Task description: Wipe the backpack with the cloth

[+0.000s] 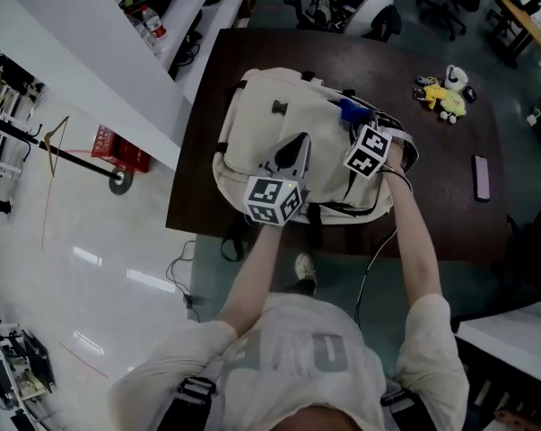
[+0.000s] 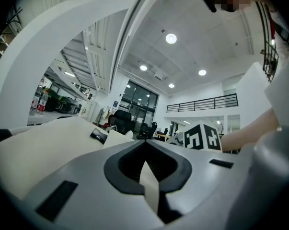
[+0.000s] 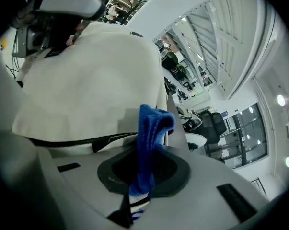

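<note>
A cream backpack [image 1: 270,124] lies flat on the dark brown table [image 1: 431,214]. My left gripper [image 1: 299,144] rests on the middle of the bag, and its jaws are shut on a narrow cream strip of the backpack [image 2: 151,188]. At the bag's right upper side, my right gripper [image 1: 355,122] is shut on a folded blue cloth [image 1: 352,109]. In the right gripper view the blue cloth [image 3: 151,128] stands up out of the right gripper [image 3: 143,169], right against the backpack's cream side [image 3: 86,80]. The left gripper [image 2: 146,166] faces across the bag's top [image 2: 48,147].
A yellow plush toy [image 1: 448,97] and a pink phone [image 1: 482,176] lie on the table's right part. Office chairs [image 1: 369,7] stand beyond the far edge. A white counter [image 1: 91,52] runs along the left, with a red box [image 1: 119,147] on the floor.
</note>
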Available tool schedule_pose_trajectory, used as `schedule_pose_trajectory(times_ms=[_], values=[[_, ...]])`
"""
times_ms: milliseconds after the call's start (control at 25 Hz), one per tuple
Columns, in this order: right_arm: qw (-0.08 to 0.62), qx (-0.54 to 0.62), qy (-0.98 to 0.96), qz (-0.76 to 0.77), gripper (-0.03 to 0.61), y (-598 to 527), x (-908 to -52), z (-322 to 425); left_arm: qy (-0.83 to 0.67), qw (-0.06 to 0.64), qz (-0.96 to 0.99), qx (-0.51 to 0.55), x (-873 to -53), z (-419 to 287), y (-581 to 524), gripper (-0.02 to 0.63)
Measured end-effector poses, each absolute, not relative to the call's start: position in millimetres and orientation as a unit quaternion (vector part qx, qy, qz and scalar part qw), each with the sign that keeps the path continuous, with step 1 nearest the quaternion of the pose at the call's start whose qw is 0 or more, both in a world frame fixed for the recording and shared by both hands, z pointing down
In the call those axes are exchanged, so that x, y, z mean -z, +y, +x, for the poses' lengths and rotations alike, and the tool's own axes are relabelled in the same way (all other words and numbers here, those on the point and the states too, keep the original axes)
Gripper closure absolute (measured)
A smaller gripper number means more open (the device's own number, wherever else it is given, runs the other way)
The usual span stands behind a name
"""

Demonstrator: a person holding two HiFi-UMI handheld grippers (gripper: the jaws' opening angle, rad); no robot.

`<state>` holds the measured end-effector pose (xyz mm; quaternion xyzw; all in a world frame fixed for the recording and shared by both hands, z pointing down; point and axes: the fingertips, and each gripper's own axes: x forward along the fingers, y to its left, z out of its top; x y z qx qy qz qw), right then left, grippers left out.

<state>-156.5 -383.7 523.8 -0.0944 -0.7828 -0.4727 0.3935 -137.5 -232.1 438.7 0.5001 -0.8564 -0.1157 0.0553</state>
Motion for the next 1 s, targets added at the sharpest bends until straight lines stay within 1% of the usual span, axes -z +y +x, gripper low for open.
schedule_pose_trajectory(times_ms=[360,480,760,1000], values=[[0.396,0.466,-0.784,-0.108,0.537,-345.3,-531.0,-97.7,-0.858,0.063,0.498,0.108,-436.2,-133.7,-231.2,0.609],[0.396,0.47,-0.781,-0.11,0.537,-329.8,-532.6,-78.0,-0.854,0.061,0.509,0.091,-434.8,-118.7,-232.2,0.609],[0.409,0.464,-0.779,-0.104,0.537,-298.5,-544.4,-32.4,-0.846,0.066,0.522,0.087,-437.5,-75.0,-216.3,0.609],[0.416,0.442,-0.789,-0.094,0.537,-272.9,-557.1,0.5,-0.848,0.068,0.519,0.084,-440.1,-56.5,-191.3,0.609]])
